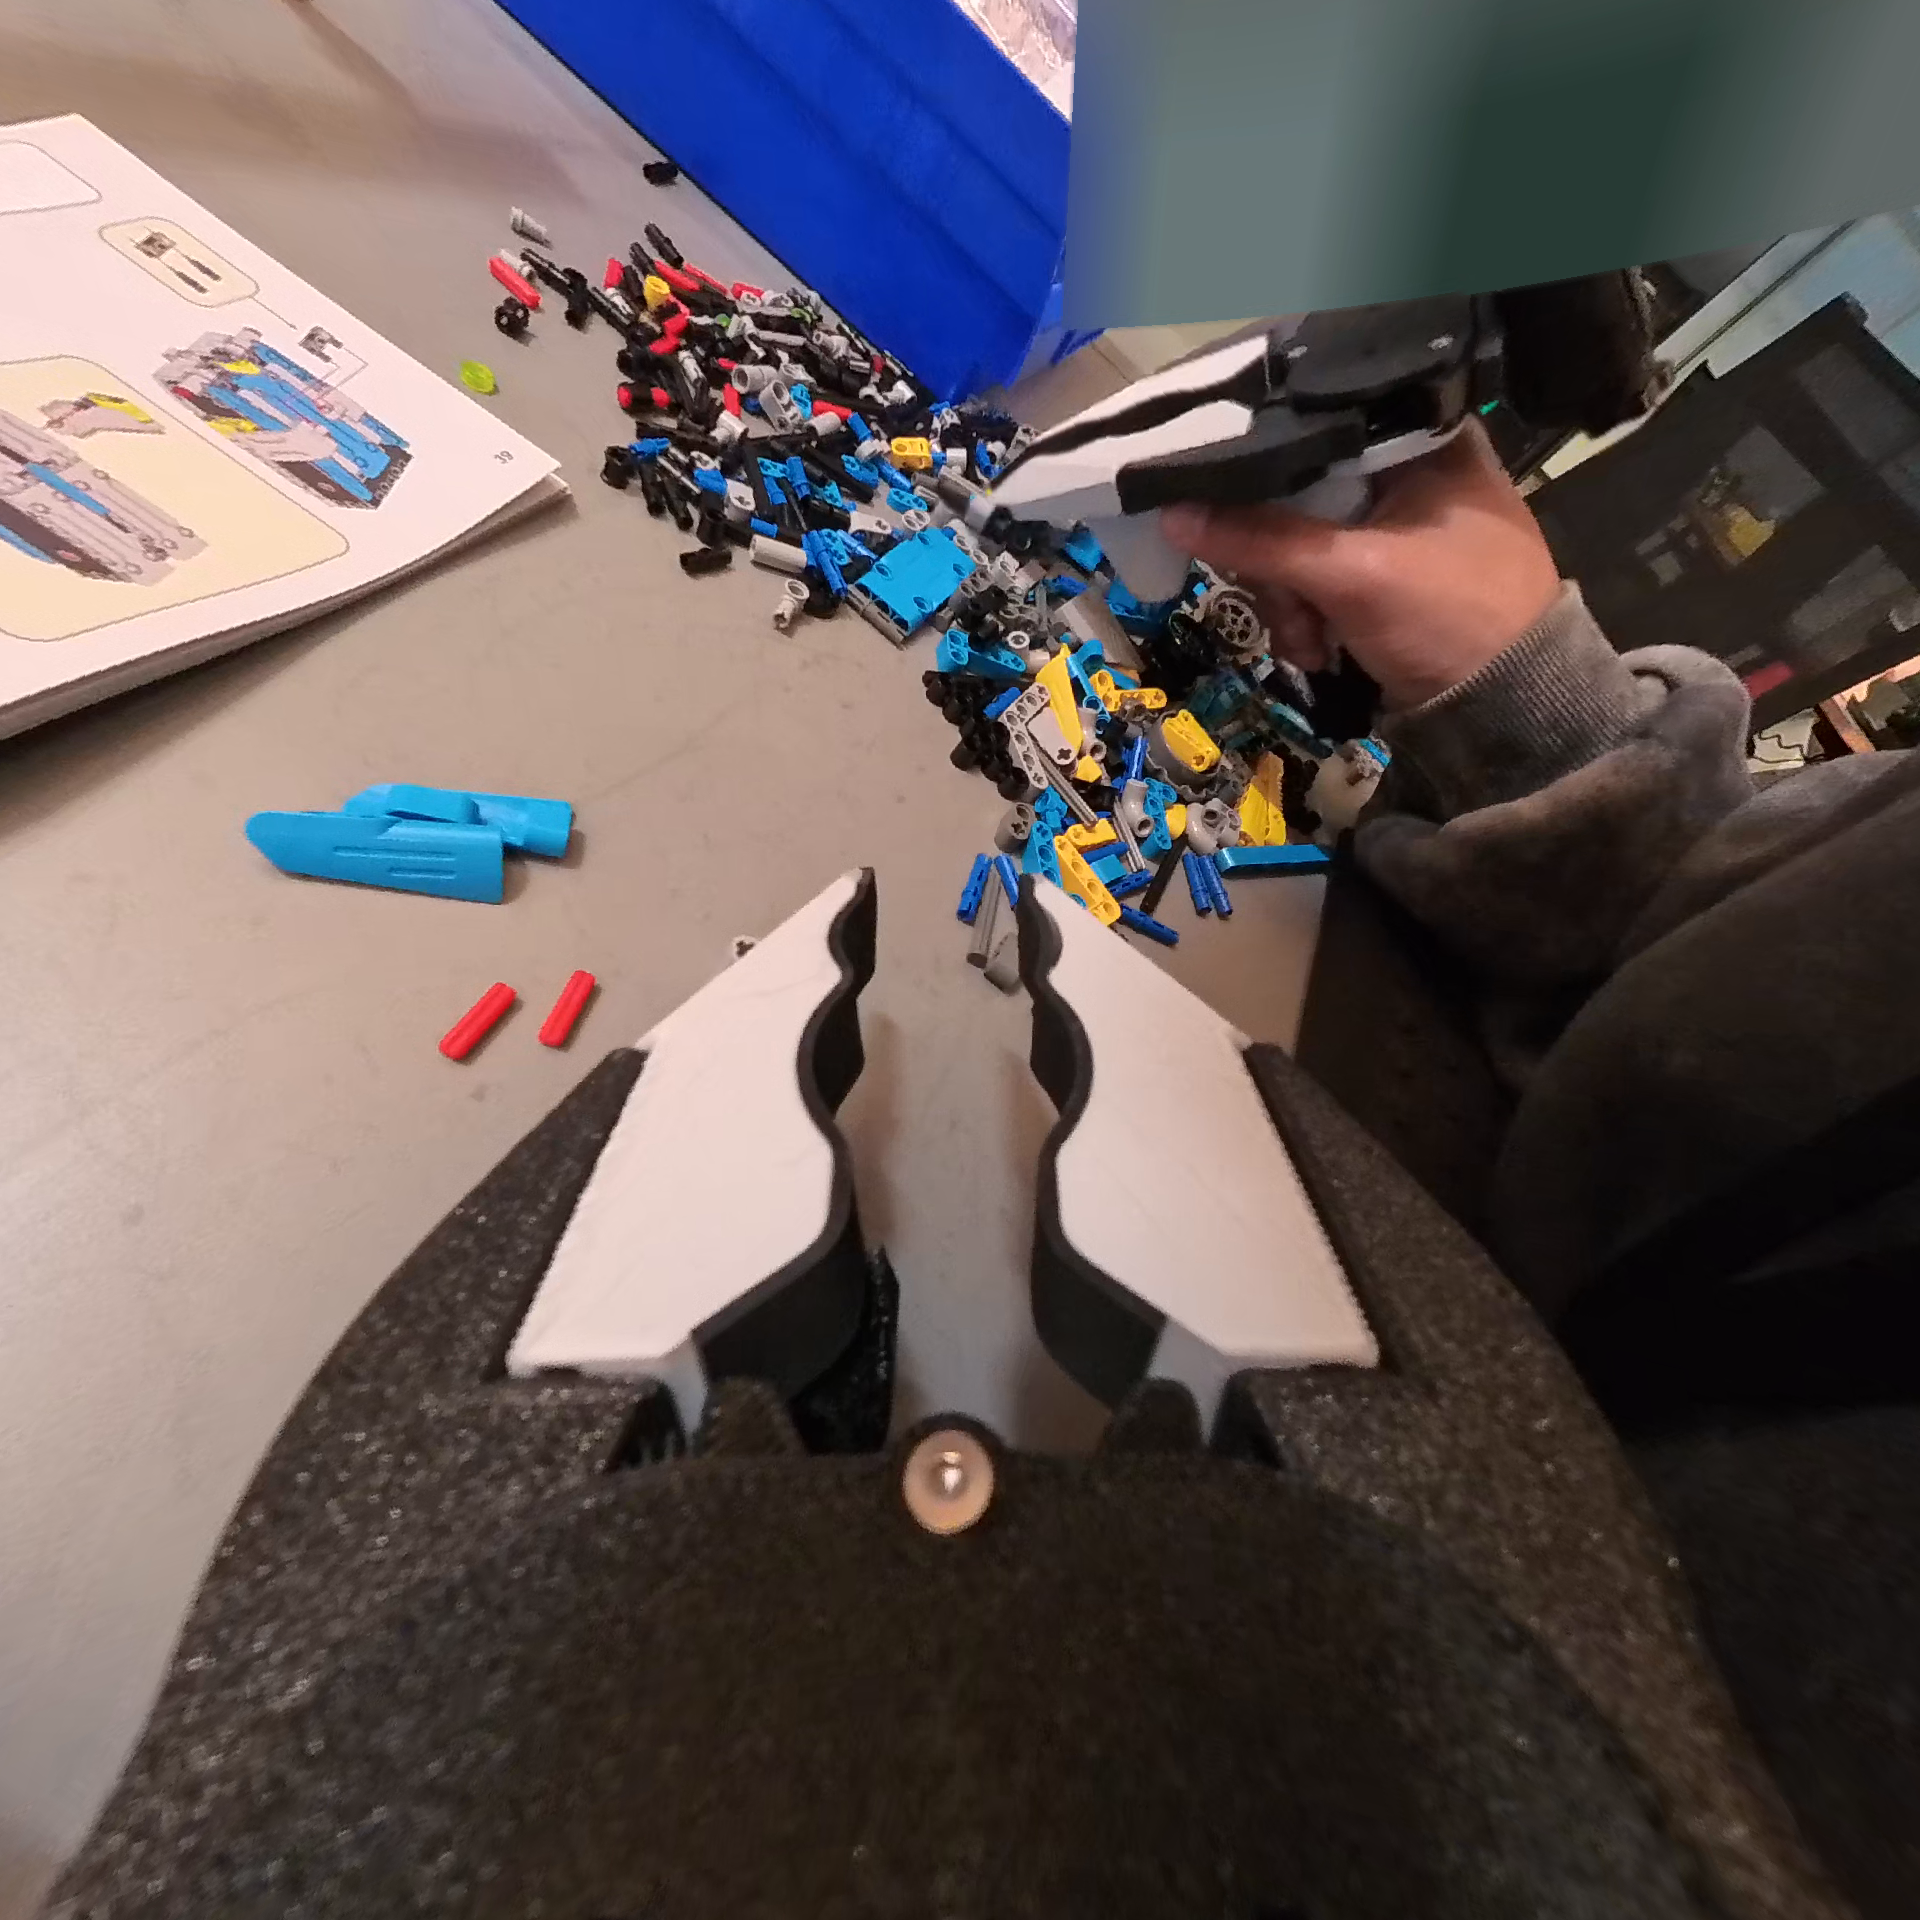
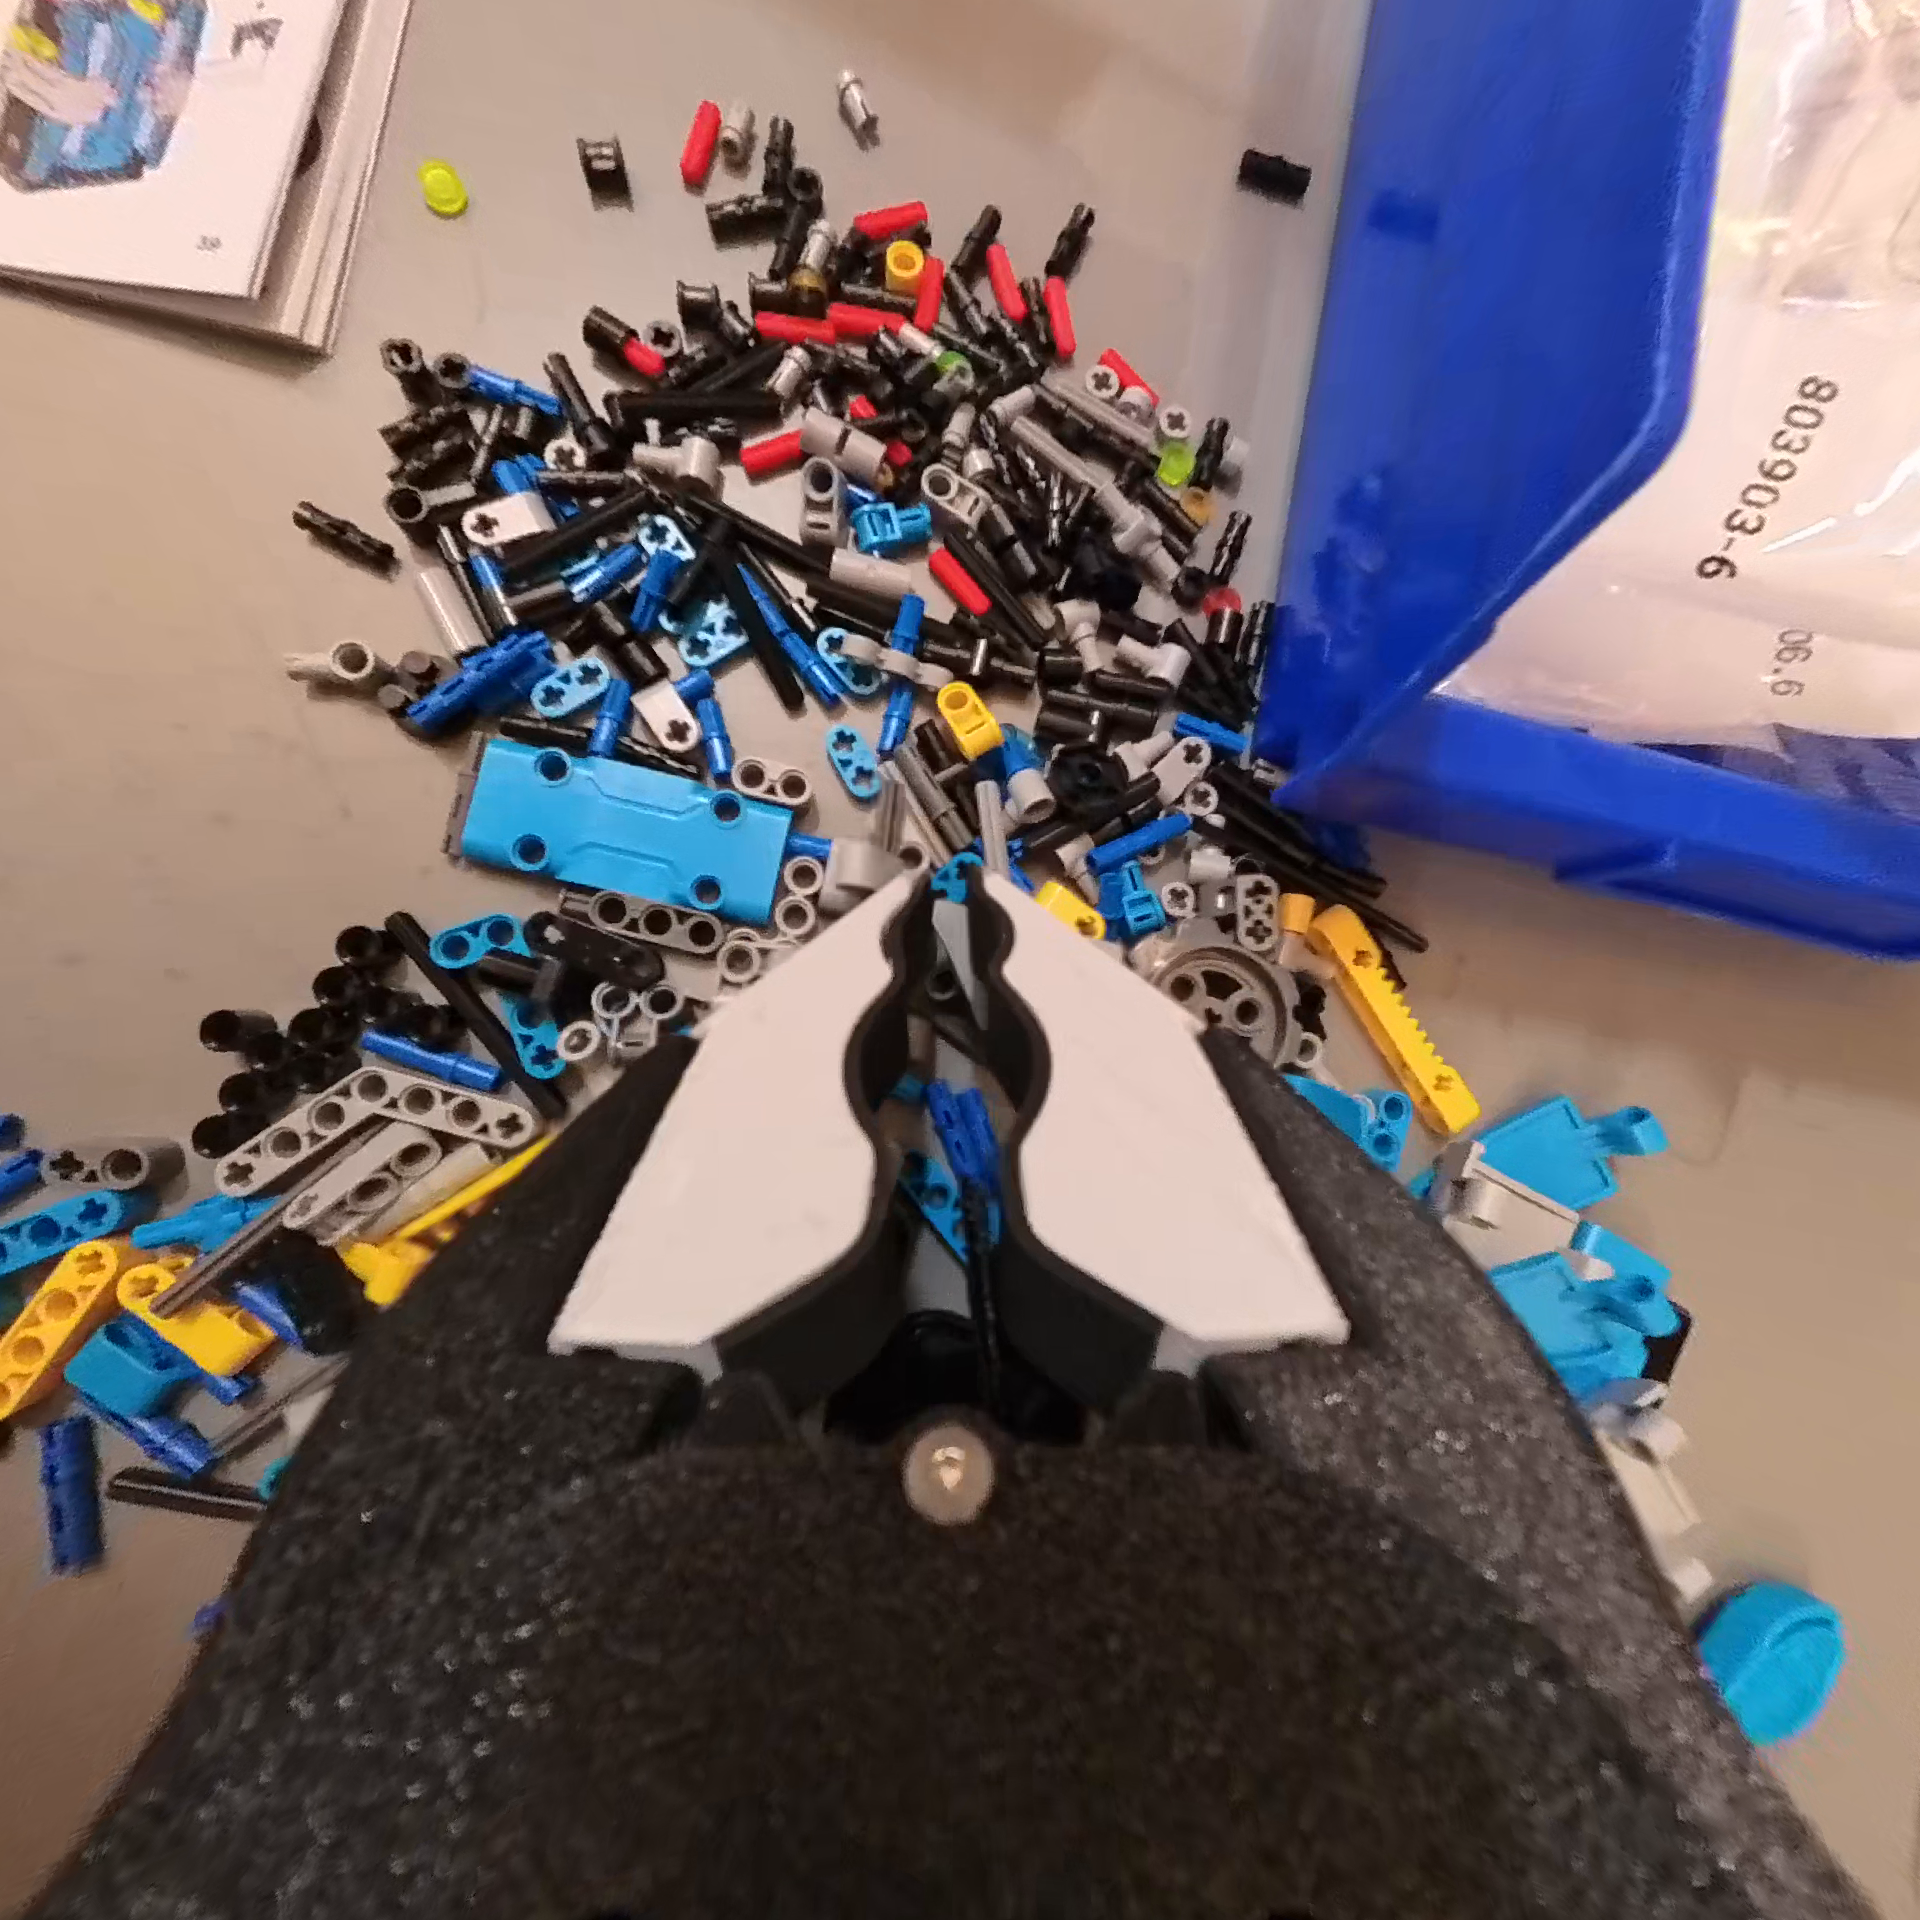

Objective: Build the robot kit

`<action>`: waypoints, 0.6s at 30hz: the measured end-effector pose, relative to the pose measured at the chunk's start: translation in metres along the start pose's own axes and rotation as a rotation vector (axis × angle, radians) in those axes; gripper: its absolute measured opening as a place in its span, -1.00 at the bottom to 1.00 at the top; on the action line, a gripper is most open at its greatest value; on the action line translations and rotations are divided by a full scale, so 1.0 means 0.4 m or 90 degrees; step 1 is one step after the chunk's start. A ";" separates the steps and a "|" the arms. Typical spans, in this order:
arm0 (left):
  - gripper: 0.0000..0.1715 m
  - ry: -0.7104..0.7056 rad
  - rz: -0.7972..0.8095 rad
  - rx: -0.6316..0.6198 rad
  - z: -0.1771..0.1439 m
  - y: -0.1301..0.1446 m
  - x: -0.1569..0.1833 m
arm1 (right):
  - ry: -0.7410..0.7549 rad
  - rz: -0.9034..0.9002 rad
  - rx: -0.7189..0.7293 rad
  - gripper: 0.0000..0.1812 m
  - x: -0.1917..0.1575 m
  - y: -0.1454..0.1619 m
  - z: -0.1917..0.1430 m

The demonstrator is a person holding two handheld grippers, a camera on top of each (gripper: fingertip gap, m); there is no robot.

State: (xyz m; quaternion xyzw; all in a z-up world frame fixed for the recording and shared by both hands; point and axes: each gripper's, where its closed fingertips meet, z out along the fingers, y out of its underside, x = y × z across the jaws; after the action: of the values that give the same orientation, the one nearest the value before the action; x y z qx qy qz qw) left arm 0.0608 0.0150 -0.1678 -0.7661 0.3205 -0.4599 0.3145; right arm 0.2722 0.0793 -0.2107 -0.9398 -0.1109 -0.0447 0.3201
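1. The left gripper (image 1: 945, 914) hangs over bare grey table (image 1: 260, 1195) at the centre of its own view, its jaws spread well apart with nothing between them.
2. Nearest to it, just beyond its tips, lie a few dark blue pins and a grey axle at the near edge of the pile of building-toy parts (image 1: 935, 582).
3. Left of the jaws lie two red pins (image 1: 516, 1016), side by side and apart. Above them are two light-blue curved panels (image 1: 416, 831), touching each other.
4. An open instruction booklet (image 1: 208, 416) fills the upper left of that view.
5. The right gripper (image 2: 951, 883) is down in the pile, jaws almost closed. A small light-blue piece (image 2: 954, 881) sits right at the tips, but I cannot tell whether it is pinched.
6. Left of the tips lies a light-blue rectangular panel (image 2: 623, 831). Lower right are a grey gear wheel (image 2: 1226, 992) and a yellow toothed rack (image 2: 1392, 1013).
7. A blue plastic bin (image 2: 1455, 520) holding a clear bag stands at the upper right.
8. In the left wrist view a hand (image 1: 1392, 592) holds the right gripper.
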 end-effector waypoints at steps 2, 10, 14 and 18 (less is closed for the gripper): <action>-0.69 -0.002 0.001 0.000 0.000 0.000 -0.001 | 0.016 -0.007 0.004 -0.92 0.010 -0.004 -0.007; -0.69 0.000 -0.006 0.001 -0.001 0.000 -0.004 | 0.013 0.020 0.008 -0.90 0.023 0.002 -0.007; -0.69 0.001 -0.006 0.000 0.000 0.001 -0.003 | 0.012 0.033 0.005 -0.88 0.025 0.004 0.003; -0.69 0.002 -0.008 -0.001 0.001 0.002 -0.003 | -0.002 0.037 0.006 -0.86 0.013 0.007 0.015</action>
State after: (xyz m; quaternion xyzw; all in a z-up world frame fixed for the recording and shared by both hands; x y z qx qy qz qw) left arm 0.0605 0.0155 -0.1692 -0.7674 0.3171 -0.4628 0.3104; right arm 0.2779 0.0817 -0.2164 -0.9411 -0.0841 -0.0337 0.3258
